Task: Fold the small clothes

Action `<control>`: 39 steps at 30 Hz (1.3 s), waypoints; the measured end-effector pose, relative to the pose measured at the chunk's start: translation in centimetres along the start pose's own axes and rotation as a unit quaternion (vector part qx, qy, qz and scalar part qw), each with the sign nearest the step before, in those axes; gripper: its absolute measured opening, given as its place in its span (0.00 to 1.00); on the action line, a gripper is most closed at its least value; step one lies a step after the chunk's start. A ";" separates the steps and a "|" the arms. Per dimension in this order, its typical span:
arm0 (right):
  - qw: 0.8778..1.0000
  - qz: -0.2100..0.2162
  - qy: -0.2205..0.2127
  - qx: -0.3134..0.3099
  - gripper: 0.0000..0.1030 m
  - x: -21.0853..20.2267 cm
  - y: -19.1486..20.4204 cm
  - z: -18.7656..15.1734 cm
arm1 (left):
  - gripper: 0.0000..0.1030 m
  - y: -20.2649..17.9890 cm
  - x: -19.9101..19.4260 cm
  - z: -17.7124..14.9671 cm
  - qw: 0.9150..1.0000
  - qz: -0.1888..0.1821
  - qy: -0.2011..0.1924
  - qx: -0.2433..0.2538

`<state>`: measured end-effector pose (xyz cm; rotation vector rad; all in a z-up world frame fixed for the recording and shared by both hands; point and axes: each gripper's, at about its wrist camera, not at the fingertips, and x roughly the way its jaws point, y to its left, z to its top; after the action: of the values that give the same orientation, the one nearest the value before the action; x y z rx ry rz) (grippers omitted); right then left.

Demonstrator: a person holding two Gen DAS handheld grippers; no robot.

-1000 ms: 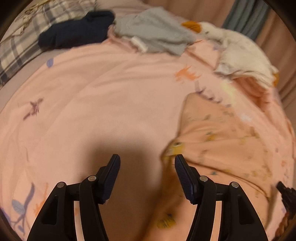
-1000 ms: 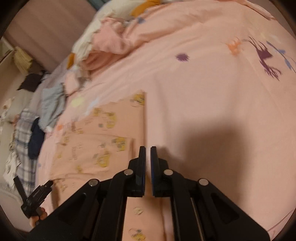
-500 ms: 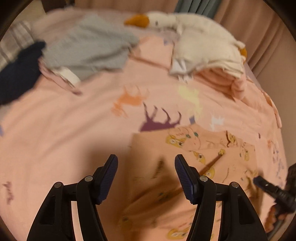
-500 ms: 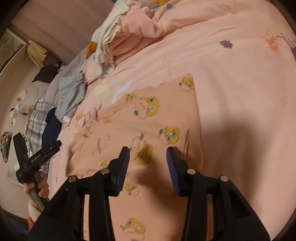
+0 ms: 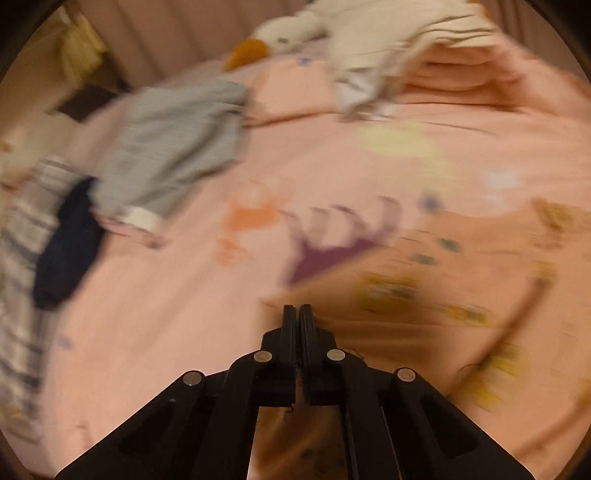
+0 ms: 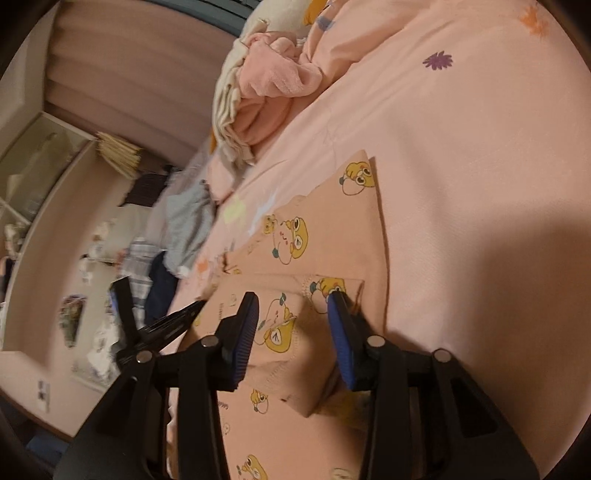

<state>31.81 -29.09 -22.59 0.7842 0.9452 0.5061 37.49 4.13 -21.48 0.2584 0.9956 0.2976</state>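
Note:
A small peach garment printed with yellow cartoon animals [image 6: 317,240] lies flat on the pink bedsheet [image 6: 480,155]. My right gripper [image 6: 293,306] is open, its blue pads straddling a folded-over flap of the garment. My left gripper [image 5: 297,314] has its jaws closed at the garment's left edge [image 5: 424,295]; the blurred view does not show whether cloth is between them. The left gripper also shows in the right wrist view [image 6: 162,325].
A grey garment [image 5: 173,144] and a dark navy one [image 5: 66,243] lie at the far left of the bed. A white goose plush [image 5: 288,33] and a pile of cream and pink cloth [image 6: 266,85] sit at the bed's far side.
My left gripper closed and moved to the garment's left edge. My right gripper opened wider and came down over a folded flap of the garment. Both views swung round.

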 end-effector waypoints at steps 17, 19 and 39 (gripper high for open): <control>0.999 0.038 0.005 0.012 0.32 -0.8 -1.1 -0.1 | 0.49 1.6 -0.2 0.7 0.953 -0.268 0.138 0.013; 0.999 0.040 0.006 0.013 0.32 -0.8 -1.2 -0.1 | 0.52 0.5 0.2 0.4 0.952 -0.262 0.153 0.040; 0.999 0.039 0.010 0.001 0.31 -0.4 -1.0 0.0 | 0.25 2.8 0.2 1.9 0.965 -0.226 0.095 -0.093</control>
<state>31.65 -30.02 -23.16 0.8218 0.9368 0.5829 38.84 6.65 -19.64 -0.1736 1.1773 -0.0047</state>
